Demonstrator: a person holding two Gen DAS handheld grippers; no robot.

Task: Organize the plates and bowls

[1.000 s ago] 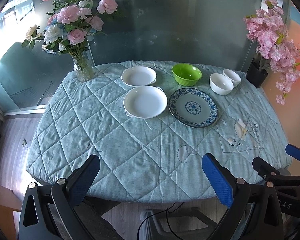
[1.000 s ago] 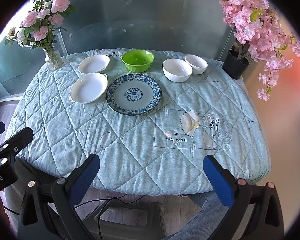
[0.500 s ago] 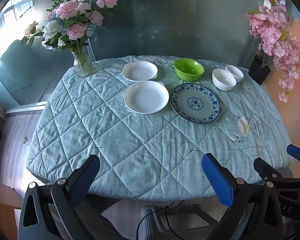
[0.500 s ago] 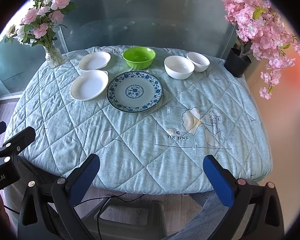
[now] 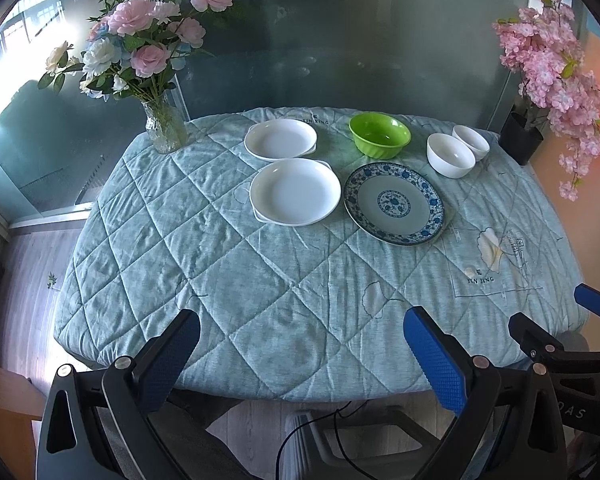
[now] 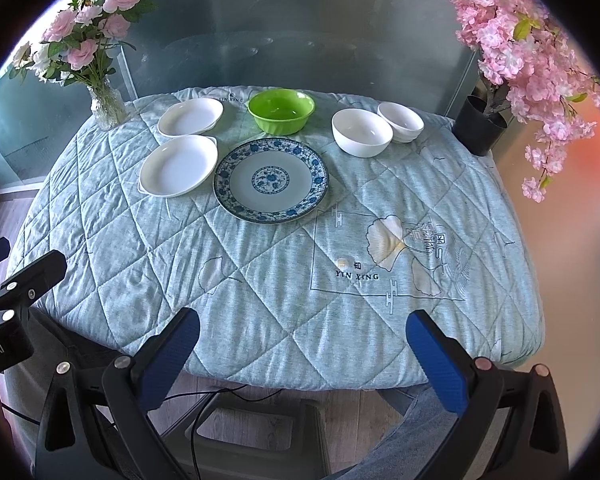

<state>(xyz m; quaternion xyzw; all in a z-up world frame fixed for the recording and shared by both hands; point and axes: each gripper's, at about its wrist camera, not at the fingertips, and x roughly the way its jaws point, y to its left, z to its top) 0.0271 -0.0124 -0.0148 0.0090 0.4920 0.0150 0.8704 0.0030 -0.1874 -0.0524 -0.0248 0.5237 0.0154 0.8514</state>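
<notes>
Task status: nothing sorted yet, as I read it. All six pieces sit apart on the far half of the quilted pale-teal tablecloth (image 6: 260, 280). None are stacked.

Layout, right wrist view: two shallow white oval dishes, the far one (image 6: 190, 117) and the near one (image 6: 178, 166), at left; the round blue-and-white patterned plate (image 6: 271, 180) just beside the near dish; the green plastic bowl (image 6: 281, 111) behind the plate; the larger white bowl (image 6: 361, 132) and smaller white bowl (image 6: 401, 121) at right, rims close or touching, I cannot tell which.

Left gripper (image 5: 300, 344): jaws spread wide, holding nothing, hanging over the near table edge. Right gripper (image 6: 302, 344): likewise released and empty, well short of the dishes.

Left to do, my judgement: all of it, nesting bowls and stacking plates.

Surroundings: glass vase of pink and white flowers (image 6: 107, 106) at the far-left corner, near the far dish; black pot of pink blossom (image 6: 480, 124) at far right, close to the small bowl. Both crowd the outer reaches. The middle approach is open.
</notes>
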